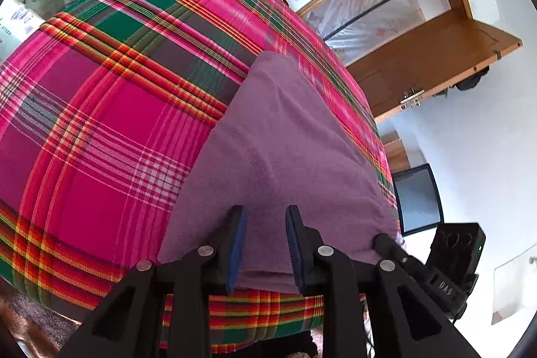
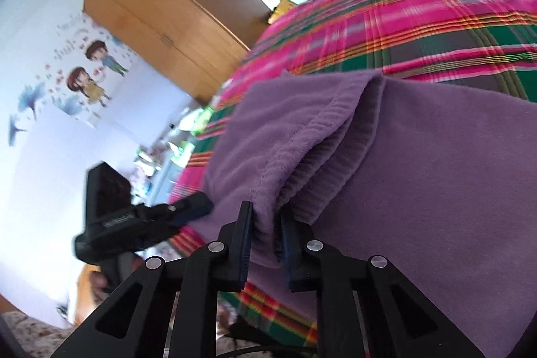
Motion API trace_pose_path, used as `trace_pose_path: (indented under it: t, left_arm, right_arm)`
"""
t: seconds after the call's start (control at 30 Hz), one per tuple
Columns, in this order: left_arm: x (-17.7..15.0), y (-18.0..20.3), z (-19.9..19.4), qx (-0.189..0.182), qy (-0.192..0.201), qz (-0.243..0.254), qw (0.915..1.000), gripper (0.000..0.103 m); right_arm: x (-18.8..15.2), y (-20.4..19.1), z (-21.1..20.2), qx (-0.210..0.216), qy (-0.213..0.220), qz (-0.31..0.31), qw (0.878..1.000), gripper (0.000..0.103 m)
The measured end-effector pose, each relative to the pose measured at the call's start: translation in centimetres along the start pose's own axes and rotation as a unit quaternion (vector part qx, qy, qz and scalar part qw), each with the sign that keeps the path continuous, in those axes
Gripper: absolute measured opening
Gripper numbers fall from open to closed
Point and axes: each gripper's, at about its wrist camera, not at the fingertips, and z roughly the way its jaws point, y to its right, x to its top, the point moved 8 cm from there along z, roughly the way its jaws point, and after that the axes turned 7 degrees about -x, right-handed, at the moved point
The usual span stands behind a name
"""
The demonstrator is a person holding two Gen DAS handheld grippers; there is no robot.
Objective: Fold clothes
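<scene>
**Pinching the ribbed hem, steadying the near edge**

I am working on a soft purple fleece garment [image 1: 285,136] that is lying on the pink, green and orange plaid bedspread [image 1: 100,109], close to its near edge. My right gripper [image 2: 266,244] is clenching a bunched ribbed hem of that garment between its pads, and the folds are spilling up out of the jaws. My left gripper [image 1: 265,244] is sitting over the garment's near edge with cloth lying between the fingers; a gap is showing on both sides, so I cannot tell whether it is actually gripping.

I am judging the fleece as light, limp and thick. It will sag and double over rather than hold a shape, and its nap should keep it from sliding. The ribbed band is the firmest place to take hold, with a second grip on a corner along the same edge.

The bedspread is padded and giving. Beyond it, a brown wooden wardrobe [image 2: 161,22] is standing against a white wall, and a wooden door [image 1: 433,56] is hanging open on the far side.
</scene>
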Motion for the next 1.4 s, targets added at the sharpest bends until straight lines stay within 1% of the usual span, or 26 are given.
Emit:
trace_pose_path:
  t: [0.1, 0.17, 0.27, 0.3, 0.37, 0.4, 0.43, 0.6, 0.67, 0.73, 0.8, 0.9, 0.97, 1.13, 1.2, 1.27, 1.3, 1.37, 1.4]
  left_arm:
    - [-0.3, -0.1, -0.2, 0.000, -0.006, 0.004, 1.0000, 0.025]
    - [-0.4, -0.3, -0.4, -0.006, -0.008, -0.001, 0.9999, 0.025]
    - [-0.6, -0.6, -0.8, -0.013, -0.010, -0.009, 0.9998, 0.025]
    - [-0.8, -0.6, -1.0, -0.014, -0.012, -0.009, 0.9998, 0.025]
    - [-1.1, -0.6, -1.3, -0.010, -0.015, -0.002, 0.9998, 0.025]
    - [-1.2, -0.7, -1.5, -0.009, -0.017, 0.000, 0.9998, 0.025]
    - [-1.3, -0.7, -1.6, -0.008, -0.019, 0.003, 0.9998, 0.025]
    - [-1.6, -0.6, -2.2, 0.003, -0.029, 0.022, 0.9993, 0.025]
    - [-1.5, 0.0, -2.5, 0.006, -0.033, 0.037, 0.9988, 0.025]
    - [-1.1, 0.8, -3.1, -0.002, -0.028, 0.050, 0.9983, 0.025]
    - [-0.3, 1.5, -3.7, -0.010, -0.012, 0.059, 0.9981, 0.025]
    - [1.3, 1.2, -3.9, 0.002, 0.011, 0.054, 0.9985, 0.027]
    - [2.3, 0.9, -3.8, 0.010, 0.023, 0.048, 0.9985, 0.027]
    - [2.4, -1.3, -2.6, 0.027, -0.005, 0.023, 0.9994, 0.028]
    - [2.3, -1.6, -2.5, 0.027, -0.009, 0.018, 0.9994, 0.028]
    - [2.7, -1.5, -2.6, 0.033, -0.006, 0.021, 0.9992, 0.028]
    - [3.0, -1.4, -2.7, 0.037, -0.002, 0.024, 0.9990, 0.030]
    - [3.7, -1.4, -2.6, 0.046, -0.002, 0.034, 0.9984, 0.036]
    - [4.2, -1.5, -2.5, 0.050, -0.007, 0.036, 0.9980, 0.036]
  right_arm:
    - [-0.9, 0.5, 1.2, -0.019, -0.030, 0.011, 0.999, 0.015]
    - [-1.5, 1.0, 2.4, -0.024, -0.046, 0.022, 0.998, 0.015]
    - [-1.2, 1.2, 3.0, -0.018, -0.046, 0.037, 0.998, 0.015]
    - [-1.2, 1.2, 2.9, -0.022, -0.048, 0.033, 0.998, 0.015]
    - [-1.2, 1.0, 2.6, -0.034, -0.049, 0.019, 0.998, 0.019]
    - [-1.2, 0.9, 2.4, -0.043, -0.044, 0.014, 0.998, 0.021]
    - [-1.1, 0.8, 2.1, -0.052, -0.040, 0.009, 0.998, 0.025]
    - [0.0, -0.4, 0.7, -0.112, 0.009, -0.025, 0.993, 0.025]
    - [0.7, -1.5, 0.6, -0.122, 0.038, -0.043, 0.991, 0.025]
    - [1.4, -2.4, 0.9, -0.121, 0.057, -0.061, 0.989, 0.025]
    - [2.1, -3.7, 2.4, -0.124, 0.057, -0.082, 0.987, 0.025]
    - [2.0, -4.3, 5.0, -0.128, 0.034, -0.100, 0.986, 0.025]
    - [1.3, -3.5, 5.5, -0.134, 0.024, -0.102, 0.985, 0.025]
    - [0.1, -2.6, 4.9, -0.132, 0.043, -0.119, 0.983, 0.023]
    - [0.1, -2.5, 4.6, -0.134, 0.047, -0.122, 0.982, 0.023]
    - [0.0, -2.3, 4.2, -0.135, 0.051, -0.125, 0.982, 0.023]
    - [0.0, -2.2, 4.1, -0.136, 0.054, -0.126, 0.981, 0.023]
    - [0.1, -2.4, 3.8, -0.143, 0.057, -0.133, 0.979, 0.023]
    - [0.1, -2.7, 3.6, -0.148, 0.062, -0.136, 0.978, 0.023]
